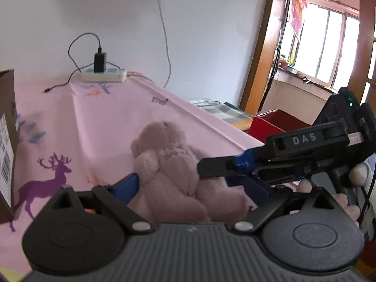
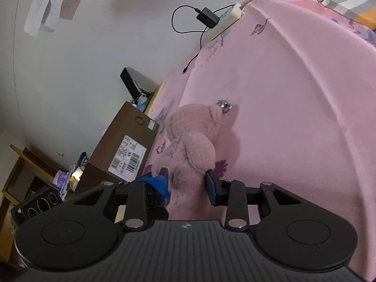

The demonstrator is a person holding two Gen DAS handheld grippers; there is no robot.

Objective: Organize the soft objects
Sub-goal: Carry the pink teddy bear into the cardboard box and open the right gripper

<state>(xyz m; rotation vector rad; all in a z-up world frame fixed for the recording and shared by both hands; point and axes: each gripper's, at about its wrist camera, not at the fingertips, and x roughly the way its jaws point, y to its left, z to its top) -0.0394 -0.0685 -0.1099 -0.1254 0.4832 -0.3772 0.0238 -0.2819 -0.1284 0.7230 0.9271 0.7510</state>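
Observation:
A pink teddy bear (image 1: 164, 145) lies on the pink printed sheet (image 1: 94, 122), its head pointing away from me. My left gripper (image 1: 191, 183) has its blue pads spread wide, one against each side of the bear's lower body. My right gripper (image 1: 211, 174) comes in from the right, and its narrow jaws pinch the bear's flank. In the right wrist view the bear (image 2: 188, 127) fills the gap between the right gripper's (image 2: 186, 178) blue pads, which press on it. A small metal ring (image 2: 224, 105) hangs by the bear's head.
A brown cardboard box (image 1: 7, 141) (image 2: 122, 155) stands on the sheet's left side. A white power strip (image 1: 103, 75) with a black charger and cable lies at the far end by the wall. Beyond the sheet's right edge sits a red box (image 1: 270, 122).

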